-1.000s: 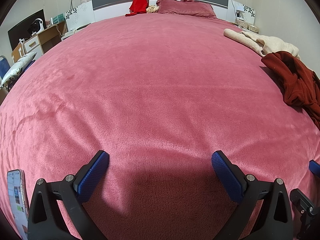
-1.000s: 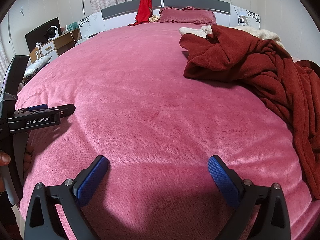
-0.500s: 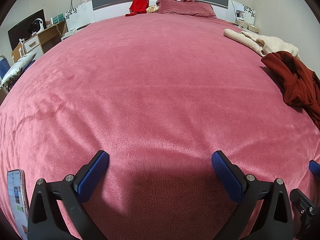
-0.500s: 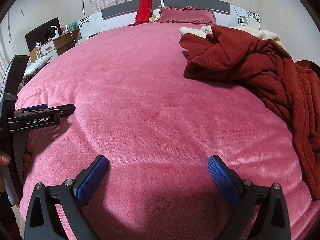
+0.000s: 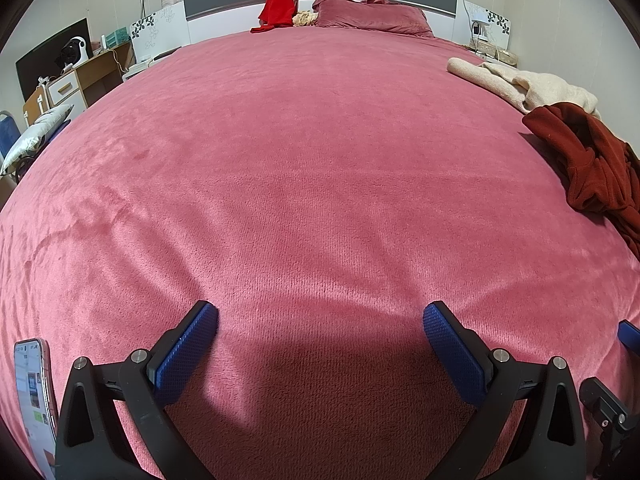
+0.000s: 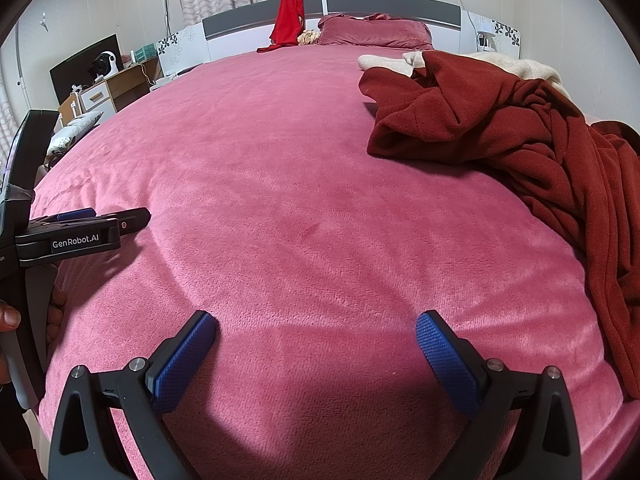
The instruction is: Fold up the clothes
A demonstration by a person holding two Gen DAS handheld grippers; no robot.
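while both tools are hovering low over the near end of the pink bedspread (image 5: 312, 168), the left gripper (image 5: 320, 320) is holding its blue pads wide apart on nothing, and the right gripper (image 6: 316, 328) is gaping empty in the same way. a phone (image 5: 34, 396) is showing its lit screen at the left gripper's side. further off, a dark red garment (image 6: 520, 144) is lying crumpled along the bed's right edge, touching a cream garment (image 5: 532, 86) behind it. farthest off, a bright red cloth (image 6: 287, 22) is hanging on the headboard (image 6: 392, 6) beside a pillow (image 6: 374, 32).
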